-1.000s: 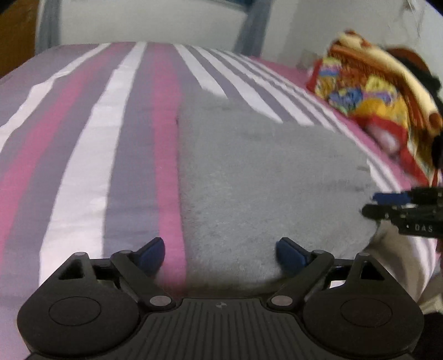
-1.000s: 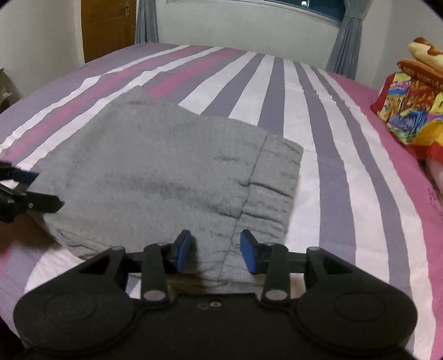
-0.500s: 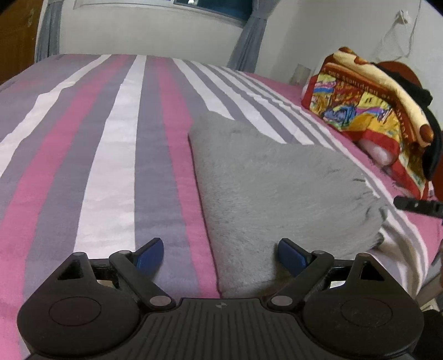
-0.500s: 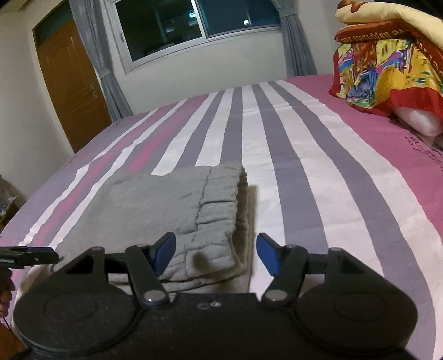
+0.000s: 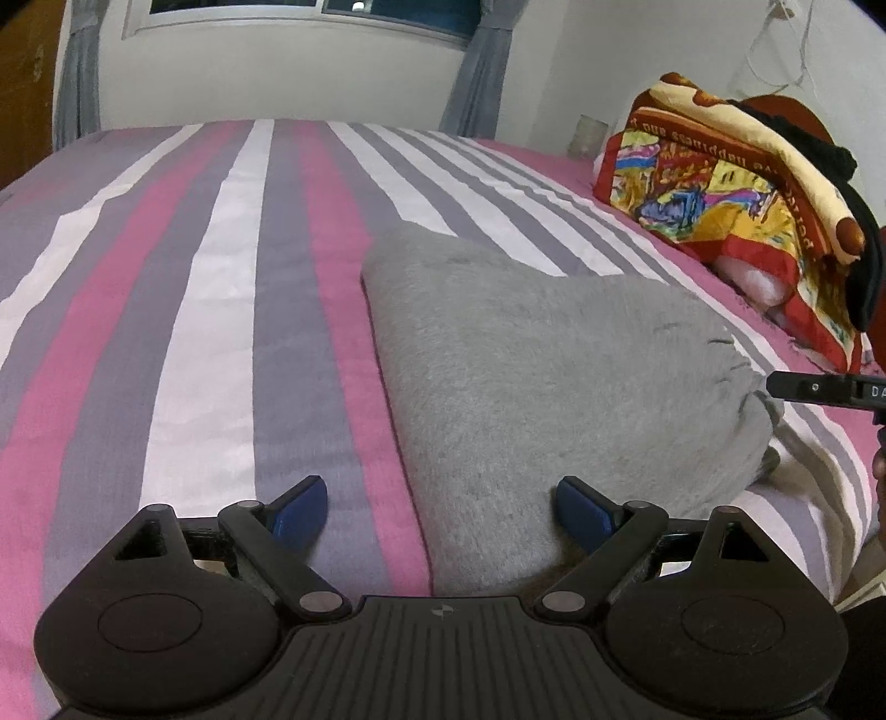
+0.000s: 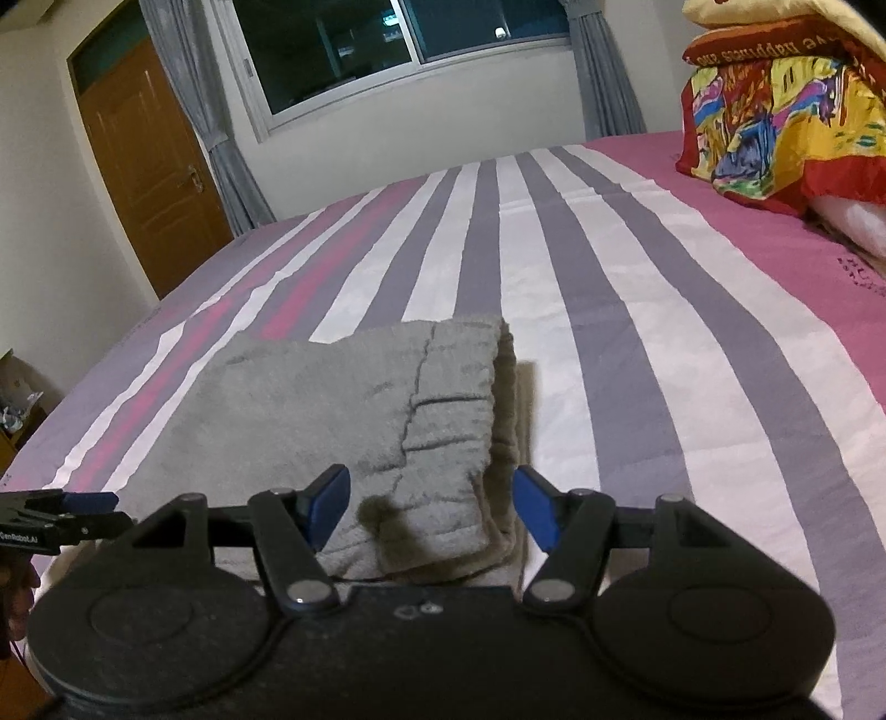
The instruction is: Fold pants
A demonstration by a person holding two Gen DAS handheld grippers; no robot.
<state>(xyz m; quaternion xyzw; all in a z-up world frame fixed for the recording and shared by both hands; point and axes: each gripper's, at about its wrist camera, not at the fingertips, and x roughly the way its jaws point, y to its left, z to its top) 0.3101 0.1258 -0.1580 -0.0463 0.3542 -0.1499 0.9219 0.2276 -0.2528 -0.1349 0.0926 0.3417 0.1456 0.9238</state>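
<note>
While both tools hang above the bed, the entries run as follows.

Left gripper [image 5: 440, 515]: jaws spread wide, blue pads well apart, nothing held; its right pad sits over the near edge of the grey cloth, its left pad over bare sheet. It also shows at the left edge of the right wrist view [image 6: 83, 507].

Right gripper [image 6: 432, 507]: jaws spread wide, nothing between them; the pads straddle the near end of the waistband corner without gripping it. Its tip enters the left wrist view at the right edge [image 5: 819, 387], just beside the bundle's far end.

Pants [image 5: 554, 376]: grey, fleecy, folded into a compact rectangle lying flat on the bed near its front edge; gathered elastic waistband [image 6: 454, 399] on top at the right side, layers stacked beneath it.

Bed sheet [image 6: 637, 343]: stripes of pink, purple-grey and white, running away from the cameras.

Blanket pile [image 5: 736, 188]: bright red, yellow and blue, folded at the right side of the bed, well apart from the pants.

Window [image 6: 398, 44]: dark glass, grey curtains either side.

Door [image 6: 149, 166]: brown wood, left of the window.
</note>
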